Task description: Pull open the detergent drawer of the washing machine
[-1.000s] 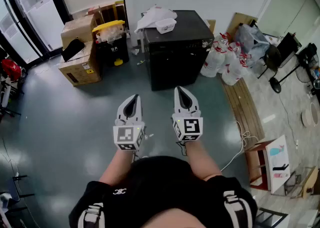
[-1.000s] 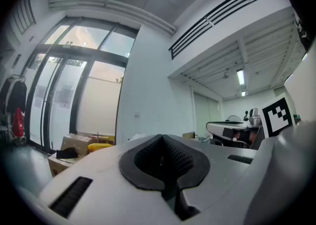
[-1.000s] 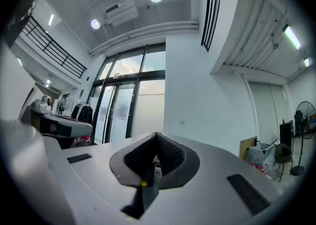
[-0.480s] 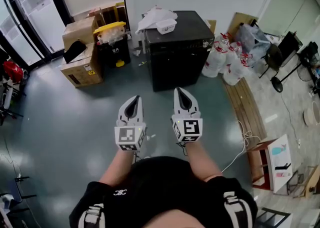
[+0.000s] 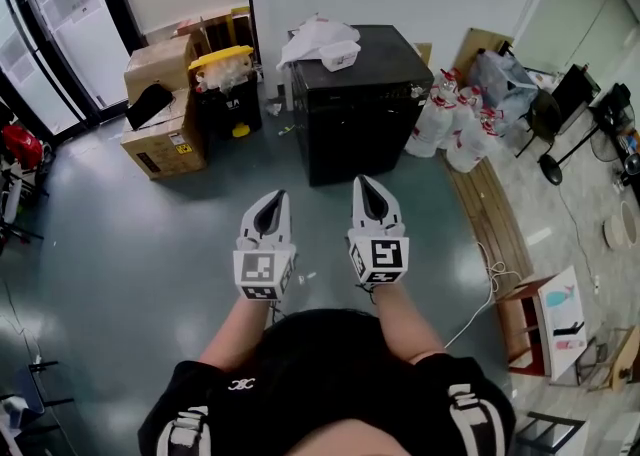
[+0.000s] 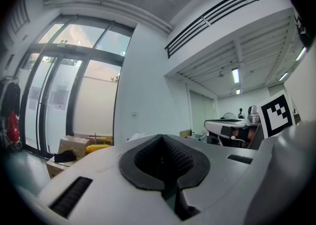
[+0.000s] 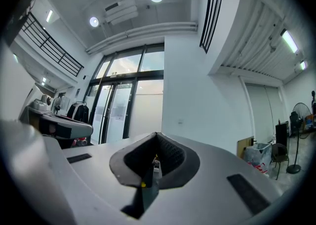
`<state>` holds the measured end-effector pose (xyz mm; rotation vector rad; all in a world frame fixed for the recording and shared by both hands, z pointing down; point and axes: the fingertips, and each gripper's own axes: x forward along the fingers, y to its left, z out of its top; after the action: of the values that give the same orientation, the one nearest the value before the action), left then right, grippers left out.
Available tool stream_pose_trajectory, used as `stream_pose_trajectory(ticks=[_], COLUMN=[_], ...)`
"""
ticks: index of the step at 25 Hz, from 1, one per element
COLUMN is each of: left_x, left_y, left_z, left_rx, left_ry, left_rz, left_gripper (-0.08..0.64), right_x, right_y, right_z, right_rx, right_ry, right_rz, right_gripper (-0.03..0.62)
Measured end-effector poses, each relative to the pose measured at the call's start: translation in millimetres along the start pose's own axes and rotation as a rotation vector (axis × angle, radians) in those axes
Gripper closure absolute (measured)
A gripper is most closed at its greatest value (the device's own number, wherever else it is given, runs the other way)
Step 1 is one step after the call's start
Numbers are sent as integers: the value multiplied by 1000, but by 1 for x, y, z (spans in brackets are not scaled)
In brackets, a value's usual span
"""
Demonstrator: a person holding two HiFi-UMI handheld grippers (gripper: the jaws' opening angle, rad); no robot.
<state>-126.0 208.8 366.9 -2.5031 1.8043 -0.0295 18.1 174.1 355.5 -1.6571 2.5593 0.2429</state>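
The washing machine (image 5: 355,104) is a black box that stands on the grey floor against the white wall, seen from above in the head view. Its front is dark, and I cannot make out the detergent drawer. A white cloth (image 5: 320,42) lies on its top. My left gripper (image 5: 272,199) and right gripper (image 5: 367,187) are held side by side in front of me, pointing at the machine and well short of it. Both have their jaws together with nothing between them. The left gripper (image 6: 163,137) looks out at a white wall, and the right gripper (image 7: 157,135) at a wall and tall windows.
Cardboard boxes (image 5: 160,94) and a yellow-lidded black bin (image 5: 222,84) stand left of the machine. White bags (image 5: 450,124) lean at its right, with a wooden board (image 5: 490,214) and a white cable (image 5: 480,284) on the floor. Glass doors (image 5: 60,14) are at the far left.
Both grippers have shifted slightly together with the person, and the machine sits a touch lower in the head view. The jaws have stayed shut.
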Motion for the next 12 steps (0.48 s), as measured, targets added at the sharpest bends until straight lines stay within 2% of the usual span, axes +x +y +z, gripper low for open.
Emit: stream_pose_trajectory(ticks=[6, 12], left_x=[-5, 1], left_y=[20, 31], left_z=[-1, -6], left_rx=[1, 9], left_ry=[3, 9], left_rz=[-20, -26], left_gripper=[558, 558], right_x=[5, 18], right_y=[22, 25], right_z=[0, -5], right_rx=[0, -3], right_ry=[8, 18], right_rz=[-7, -18], right_gripper=[591, 591])
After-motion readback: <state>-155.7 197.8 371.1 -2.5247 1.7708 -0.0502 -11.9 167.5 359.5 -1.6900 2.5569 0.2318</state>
